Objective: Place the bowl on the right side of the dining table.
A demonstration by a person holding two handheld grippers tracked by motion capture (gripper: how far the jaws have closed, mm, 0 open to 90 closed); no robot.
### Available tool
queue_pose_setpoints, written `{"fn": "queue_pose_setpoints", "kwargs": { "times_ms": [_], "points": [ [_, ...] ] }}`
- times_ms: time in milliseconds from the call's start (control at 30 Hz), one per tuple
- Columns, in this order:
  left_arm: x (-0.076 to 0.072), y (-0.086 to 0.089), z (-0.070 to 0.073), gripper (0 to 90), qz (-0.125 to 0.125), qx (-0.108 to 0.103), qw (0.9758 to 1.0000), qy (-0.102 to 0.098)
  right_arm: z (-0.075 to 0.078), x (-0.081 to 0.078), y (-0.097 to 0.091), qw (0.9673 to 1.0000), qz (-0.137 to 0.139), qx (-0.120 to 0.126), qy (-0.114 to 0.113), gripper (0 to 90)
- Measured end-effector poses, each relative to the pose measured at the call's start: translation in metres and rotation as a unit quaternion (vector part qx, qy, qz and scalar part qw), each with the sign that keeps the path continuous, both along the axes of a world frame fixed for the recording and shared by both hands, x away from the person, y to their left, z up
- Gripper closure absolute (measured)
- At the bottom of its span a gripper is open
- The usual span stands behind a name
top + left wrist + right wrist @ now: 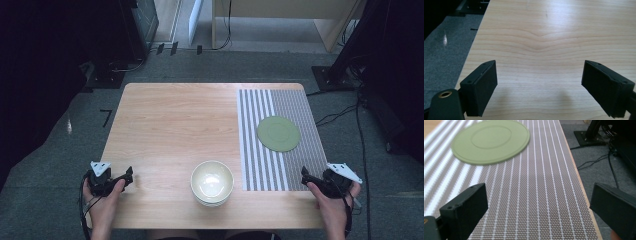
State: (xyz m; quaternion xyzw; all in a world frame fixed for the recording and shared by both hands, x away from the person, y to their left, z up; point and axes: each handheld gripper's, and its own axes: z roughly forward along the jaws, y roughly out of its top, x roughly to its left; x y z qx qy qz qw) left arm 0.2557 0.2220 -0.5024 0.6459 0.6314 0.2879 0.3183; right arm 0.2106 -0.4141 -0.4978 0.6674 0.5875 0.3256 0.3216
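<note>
- Resting at the near left edge of the bench (170,120), the left tongs (129,176) are spread wide with bare wood between them
- Right tongs (305,175) gape, released, over the striped mat (300,105)
- Green plate (278,133) lies on that mat
- Cream bowl (212,182) sits near the front edge, between both hands

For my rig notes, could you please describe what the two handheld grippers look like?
Both the left gripper and right gripper are black, each topped with a grey three-cornered plate and trailing a dark cable. Their fingers are flat, blocky black pads with small screw holes. No sleeves are visible.
</note>
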Motion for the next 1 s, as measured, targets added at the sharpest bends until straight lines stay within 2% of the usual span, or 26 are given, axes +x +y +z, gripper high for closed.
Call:
{"fn": "queue_pose_setpoints", "kwargs": {
  "times_ms": [67,167,400,500,667,833,900,1000],
  "points": [
    [0.000,-0.005,0.003,13.0,-0.006,0.003,1.0000,-0.003,0.003,-0.002,0.001,0.9999,0.000,0.009,-0.006,1.2],
    [-0.001,-0.009,0.006,13.0,-0.010,-0.004,0.9999,-0.008,0.008,-0.001,0.003,0.9999,0.002,0.015,-0.009,1.2],
    [0.000,-0.014,0.018,13.0,-0.010,0.002,0.9998,-0.018,0.025,0.005,0.016,0.9996,0.020,0.010,-0.019,1.2],
    [0.001,-0.017,0.025,13.0,-0.013,-0.003,0.9996,-0.023,0.032,0.008,0.021,0.9995,0.014,0.000,-0.029,1.1],
    [0.002,-0.022,0.032,13.0,-0.018,-0.006,0.9993,-0.031,0.040,0.012,0.023,0.9992,0.014,0.015,-0.033,1.2],
    [0.006,-0.026,0.041,13.0,-0.027,-0.003,0.9990,-0.035,0.045,0.016,0.027,0.9990,0.017,0.014,-0.039,1.4],
    [0.008,-0.026,0.044,13.0,-0.030,-0.009,0.9988,-0.038,0.047,0.018,0.030,0.9990,0.024,0.009,-0.038,8.5],
    [0.011,-0.026,0.049,13.0,-0.028,-0.013,0.9985,-0.045,0.051,0.023,0.037,0.9989,0.031,0.002,-0.034,9.5]
  ]
}}
